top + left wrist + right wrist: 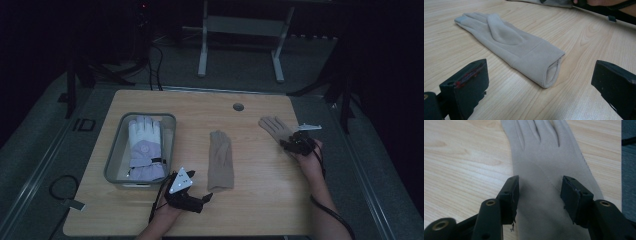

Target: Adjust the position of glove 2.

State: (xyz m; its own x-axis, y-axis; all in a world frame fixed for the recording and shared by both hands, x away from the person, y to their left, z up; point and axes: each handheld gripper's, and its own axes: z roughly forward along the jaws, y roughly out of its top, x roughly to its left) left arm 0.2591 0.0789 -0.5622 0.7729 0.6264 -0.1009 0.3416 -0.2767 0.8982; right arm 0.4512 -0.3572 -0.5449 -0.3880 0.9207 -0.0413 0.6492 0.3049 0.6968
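R hand-held gripper [539, 192] sits low over the right glove [544, 157], jaws half open either side of its wrist part, pads not pressing yet. Fingers of that glove point away from it, flat on the worktop [260, 200]. L hand-held gripper [536, 90] is open w/ nothing held; mid glove [511, 47] lies just ahead, cuff toward it. Farther off, beyond L gripper: bin [112, 160] w/ a white glove [144, 147]. Step looks like: grasping the right glove. Next: close on the fabric, pinch enough to lift clean.
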